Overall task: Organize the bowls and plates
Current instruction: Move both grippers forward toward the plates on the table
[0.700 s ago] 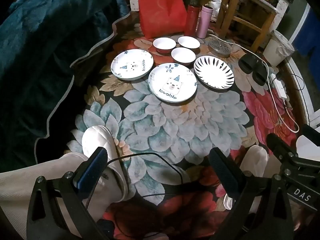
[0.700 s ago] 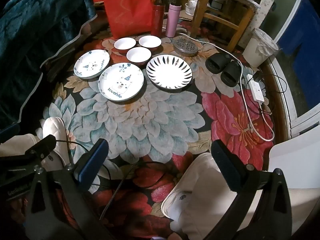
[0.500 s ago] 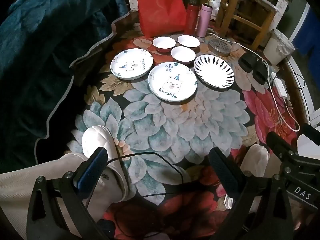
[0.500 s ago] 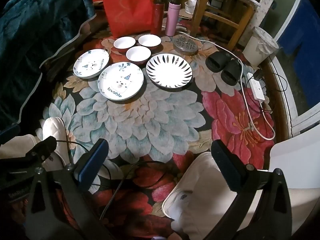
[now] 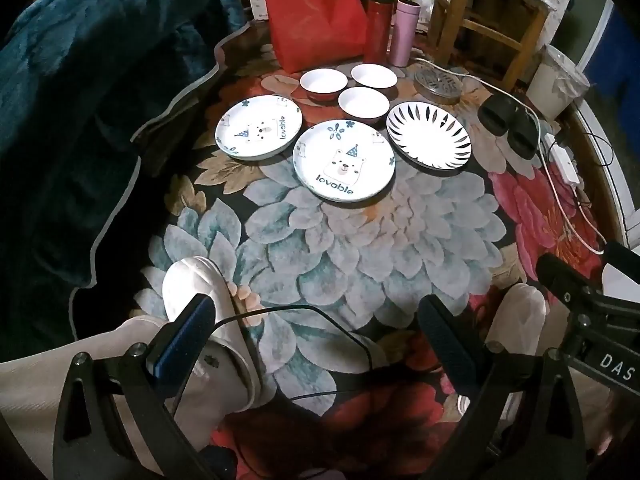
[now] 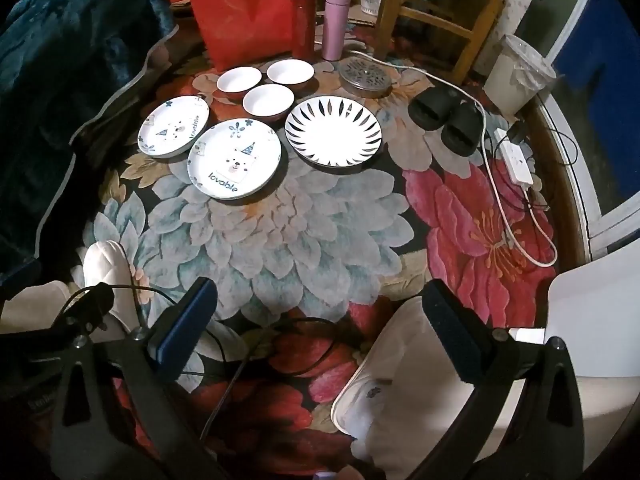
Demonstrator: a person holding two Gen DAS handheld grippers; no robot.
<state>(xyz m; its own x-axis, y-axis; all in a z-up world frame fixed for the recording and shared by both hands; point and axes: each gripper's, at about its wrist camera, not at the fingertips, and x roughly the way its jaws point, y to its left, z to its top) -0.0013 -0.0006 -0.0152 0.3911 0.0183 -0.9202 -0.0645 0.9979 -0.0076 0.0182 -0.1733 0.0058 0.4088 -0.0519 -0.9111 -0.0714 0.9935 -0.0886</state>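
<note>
At frame centre, the glossy ceramic bear plate [image 5: 344,167] lies on a matt, woven-looking floral rug [image 5: 360,248]. Upper left, a plush blue blanket [image 5: 80,100]; upper right, a bare wooden stool [image 5: 480,20].

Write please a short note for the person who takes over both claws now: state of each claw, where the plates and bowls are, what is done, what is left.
Left claw: open, holds nothing, above the floral rug, far from the dishes.
Right claw: open, holds nothing, also above the rug.
Plates: small bear plate, big bear plate and striped plate lie in a row, each alone.
Bowls: three white bowls stand in a cluster behind the plates, before the red bag.
Done: nothing stacked yet.
Left: likely stack the plates together and nest the bowls.
</note>
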